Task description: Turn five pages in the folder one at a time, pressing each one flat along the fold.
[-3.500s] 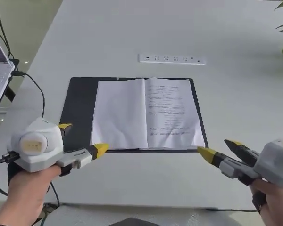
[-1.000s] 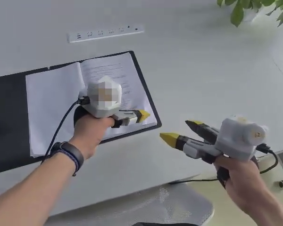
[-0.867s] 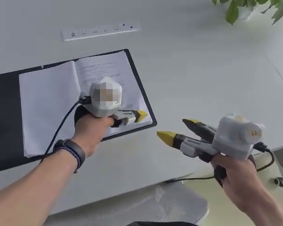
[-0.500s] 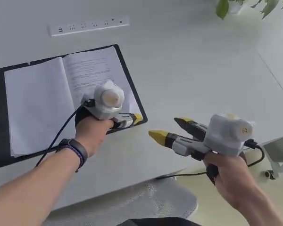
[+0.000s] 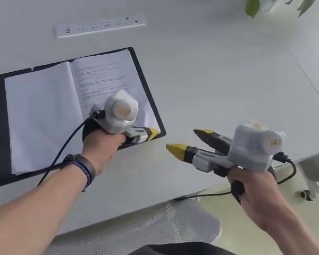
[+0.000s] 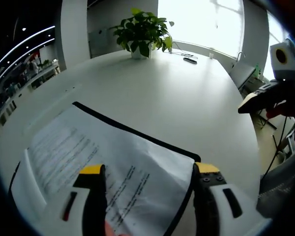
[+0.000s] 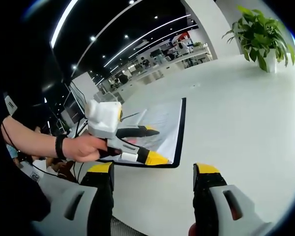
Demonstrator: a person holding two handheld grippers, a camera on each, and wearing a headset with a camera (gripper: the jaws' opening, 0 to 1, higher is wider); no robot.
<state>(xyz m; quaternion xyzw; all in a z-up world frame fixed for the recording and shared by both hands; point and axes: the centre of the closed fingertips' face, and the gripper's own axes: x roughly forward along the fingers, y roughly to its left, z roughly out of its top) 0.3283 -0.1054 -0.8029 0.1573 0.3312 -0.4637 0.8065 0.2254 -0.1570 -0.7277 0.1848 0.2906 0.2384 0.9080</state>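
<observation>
A black folder lies open on the white table, with a blank left page and a printed right page. My left gripper hovers at the folder's lower right corner. In the left gripper view it stands open, and the printed page's corner lies between its jaws over the folder's black edge. My right gripper is open and holds nothing, off the folder to the right near the table's front edge. In the right gripper view it faces the left gripper and the folder.
A white power strip lies behind the folder. A potted plant stands at the table's far end. A grey chair sits below the table's front edge. Bare table spreads right of the folder.
Since 3.5 s ago my left gripper has crossed from left of the folder to its lower right corner. The head camera has swung right. Over the last second both grippers have barely moved.
</observation>
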